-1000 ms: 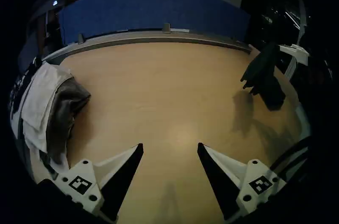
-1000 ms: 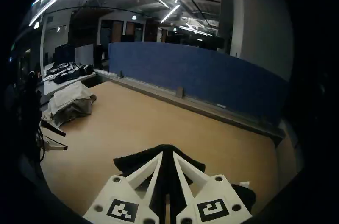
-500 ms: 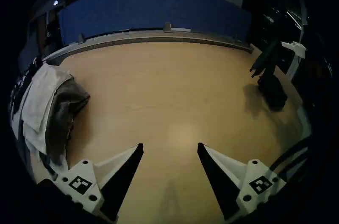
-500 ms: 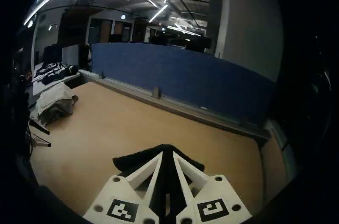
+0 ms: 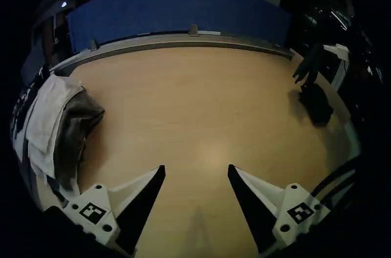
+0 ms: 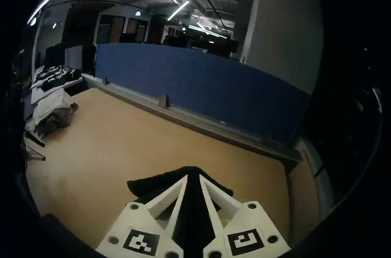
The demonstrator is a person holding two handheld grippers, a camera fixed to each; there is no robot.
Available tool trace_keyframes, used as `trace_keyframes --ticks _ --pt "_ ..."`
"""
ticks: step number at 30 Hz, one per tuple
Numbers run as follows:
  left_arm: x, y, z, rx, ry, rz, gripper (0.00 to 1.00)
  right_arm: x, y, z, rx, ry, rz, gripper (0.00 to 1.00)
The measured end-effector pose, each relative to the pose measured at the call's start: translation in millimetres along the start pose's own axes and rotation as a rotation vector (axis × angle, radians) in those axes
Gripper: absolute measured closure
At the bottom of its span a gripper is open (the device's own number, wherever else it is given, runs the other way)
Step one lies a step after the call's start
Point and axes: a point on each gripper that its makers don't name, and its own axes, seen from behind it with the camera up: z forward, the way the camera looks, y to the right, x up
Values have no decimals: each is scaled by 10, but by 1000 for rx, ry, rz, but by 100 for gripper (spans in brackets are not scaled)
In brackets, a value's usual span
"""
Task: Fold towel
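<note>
My right gripper [image 6: 193, 180] is shut on a dark towel [image 6: 149, 187], whose cloth spreads out past both fingertips and hangs above the wooden table [image 6: 122, 145]. In the left gripper view that same dark towel [image 5: 315, 101] shows at the far right, lifted at one end by the right gripper [image 5: 313, 65] with its lower part bunched on the table [image 5: 195, 101]. My left gripper [image 5: 196, 170] hovers open over bare wood near the table's front, with nothing between its fingers.
A pile of white and grey towels [image 5: 54, 126] lies at the table's left edge, also seen as the towel pile [image 6: 49, 111] far left. A blue partition [image 5: 171, 11] with a grey rail runs along the back edge.
The right gripper has carried the dark towel further right and away, so the towel looks smaller at the right edge of the left gripper view. My left gripper has stayed still and open.
</note>
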Motion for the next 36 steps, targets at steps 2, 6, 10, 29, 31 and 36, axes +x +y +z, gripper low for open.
trace_keyframes --ticks 2,6,10,29,31,36 --pt "5 4 -1 2 0 0 5 33 43 18 0 5 1 98" --pt "13 23 0 3 -1 -1 5 71 120 53 -2 9 3 98" --pt "16 57 2 2 -1 0 5 11 187 65 -6 -6 6 98" --pt "29 172 73 -7 -15 18 5 -833 382 -357 -67 -107 122 98" --pt "38 188 86 -10 -16 21 5 -892 379 -397 -71 -114 127 98" --pt "55 230 101 -16 -17 33 5 -1047 356 -501 -81 -135 137 98"
